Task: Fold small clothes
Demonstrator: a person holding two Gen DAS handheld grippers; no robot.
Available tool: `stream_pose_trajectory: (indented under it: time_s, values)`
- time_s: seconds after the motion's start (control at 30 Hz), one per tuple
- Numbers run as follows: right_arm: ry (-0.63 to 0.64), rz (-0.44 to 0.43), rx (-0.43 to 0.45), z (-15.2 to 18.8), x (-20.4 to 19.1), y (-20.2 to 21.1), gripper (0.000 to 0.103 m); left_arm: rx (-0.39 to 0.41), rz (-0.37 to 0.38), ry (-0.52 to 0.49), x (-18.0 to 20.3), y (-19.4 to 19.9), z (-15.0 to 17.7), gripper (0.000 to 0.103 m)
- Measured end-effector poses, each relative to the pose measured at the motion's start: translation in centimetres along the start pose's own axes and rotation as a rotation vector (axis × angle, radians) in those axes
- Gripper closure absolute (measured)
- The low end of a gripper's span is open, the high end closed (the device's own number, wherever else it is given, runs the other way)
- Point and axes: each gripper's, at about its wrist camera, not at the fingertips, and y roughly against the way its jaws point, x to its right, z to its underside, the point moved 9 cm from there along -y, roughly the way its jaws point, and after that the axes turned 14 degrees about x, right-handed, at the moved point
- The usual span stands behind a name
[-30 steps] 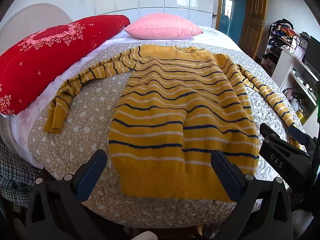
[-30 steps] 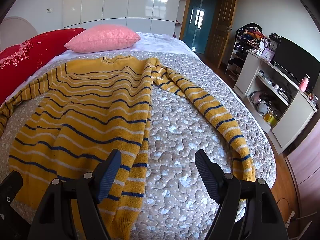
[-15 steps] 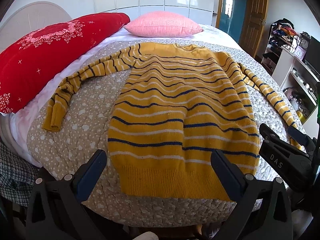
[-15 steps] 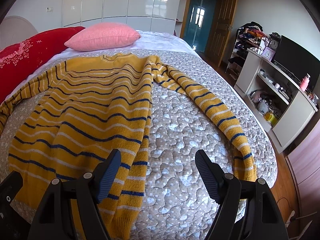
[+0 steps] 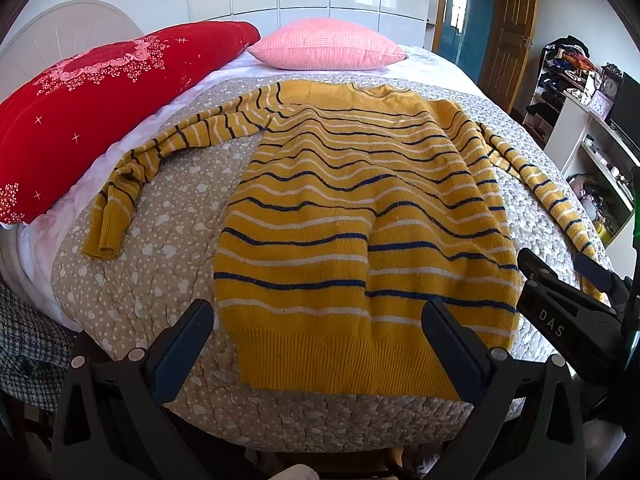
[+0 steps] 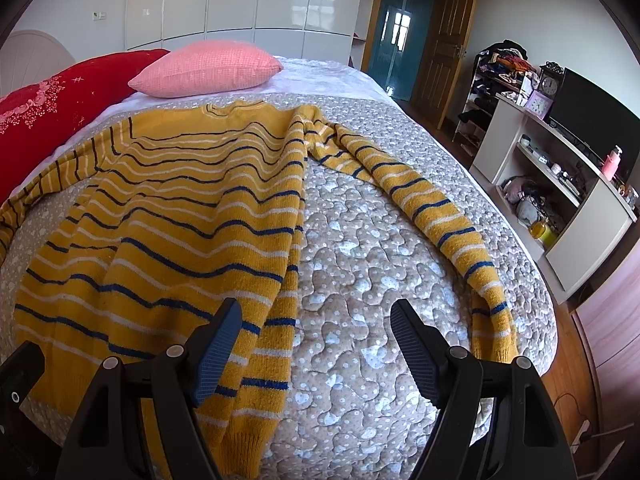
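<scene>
A yellow sweater [image 5: 360, 216] with navy and white stripes lies spread flat on the bed, hem toward me, both sleeves out to the sides. It also shows in the right wrist view [image 6: 180, 216], where its right sleeve [image 6: 448, 224] runs to the bed's edge. My left gripper [image 5: 320, 344] is open and empty, held just above the hem. My right gripper [image 6: 316, 344] is open and empty, over the sweater's right edge and the bare quilt. The right gripper also shows at the right of the left wrist view [image 5: 560, 304].
The bed has a beige quilted cover [image 5: 168, 240] [image 6: 360, 272]. A red pillow [image 5: 88, 104] and a pink pillow [image 5: 328, 44] lie at the head. A white shelf unit [image 6: 560, 184] with clutter and a wood floor are to the right.
Both grippers have shifted slightly, the sweater sitting a little lower in both views. Both stay open and the sweater has not moved on the bed.
</scene>
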Motion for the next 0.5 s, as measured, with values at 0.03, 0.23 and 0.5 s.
stream_pose_trajectory:
  time_s: [0.03, 0.23, 0.5]
  values:
    - [0.0, 0.0, -0.001, -0.03, -0.01, -0.03, 0.022, -0.001, 0.0, 0.0, -0.04, -0.03, -0.01, 0.0]
    - [0.001, -0.001, -0.004, 0.02, -0.03, -0.09, 0.022, -0.001, 0.001, 0.0, -0.07, -0.03, 0.03, 0.0]
    - [0.001, -0.003, -0.01, 0.21, -0.11, -0.17, 0.022, -0.005, 0.0, 0.001, -0.09, -0.1, 0.18, 0.0]
